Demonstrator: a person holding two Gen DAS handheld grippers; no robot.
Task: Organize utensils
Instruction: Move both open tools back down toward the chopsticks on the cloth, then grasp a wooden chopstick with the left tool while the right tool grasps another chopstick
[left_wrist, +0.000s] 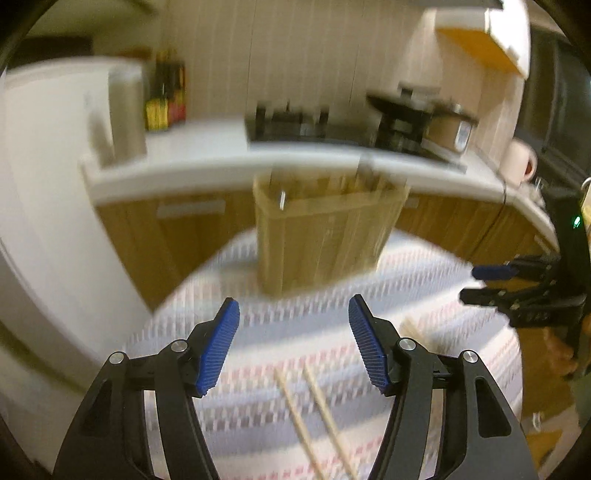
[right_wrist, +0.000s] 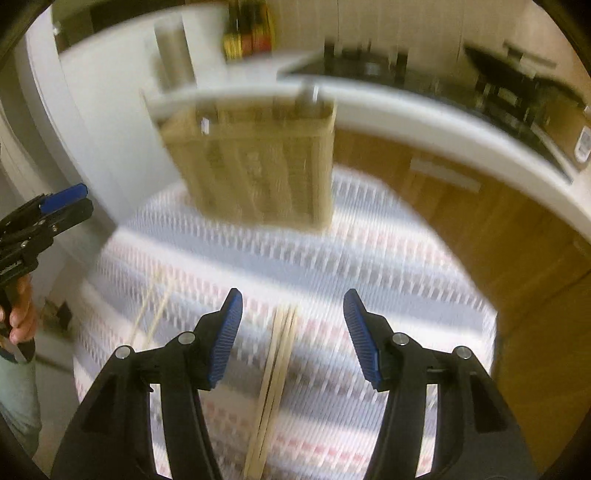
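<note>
Two grippers hung over a round table w/ a striped cloth (left_wrist: 424, 295), both w/ jaws spread wide and nothing between the blue pads. Left gripper (left_wrist: 293, 343) sat above a pair of chopsticks (left_wrist: 314, 417) lying on the cloth, slightly apart from each other, running toward the cam's lower edge; not touching the fingers. Right gripper (right_wrist: 291, 336) hovered over a second chopstick pair (right_wrist: 275, 384), these pressed close together on the cloth, lined up roughly w/ the gap between its fingers. In the right wrist view, the first pair showed further left (right_wrist: 151, 317), and the left gripper appeared at the frame's left edge (right_wrist: 59, 203).

Wooden utensil holder (left_wrist: 321, 236) stood upright at the table's far side, w/ some utensils poking out the top; too blurred to say which. Behind it: a white kitchen counter (left_wrist: 207, 158) and a stove (left_wrist: 332, 125). Both views had heavy motion blur.
</note>
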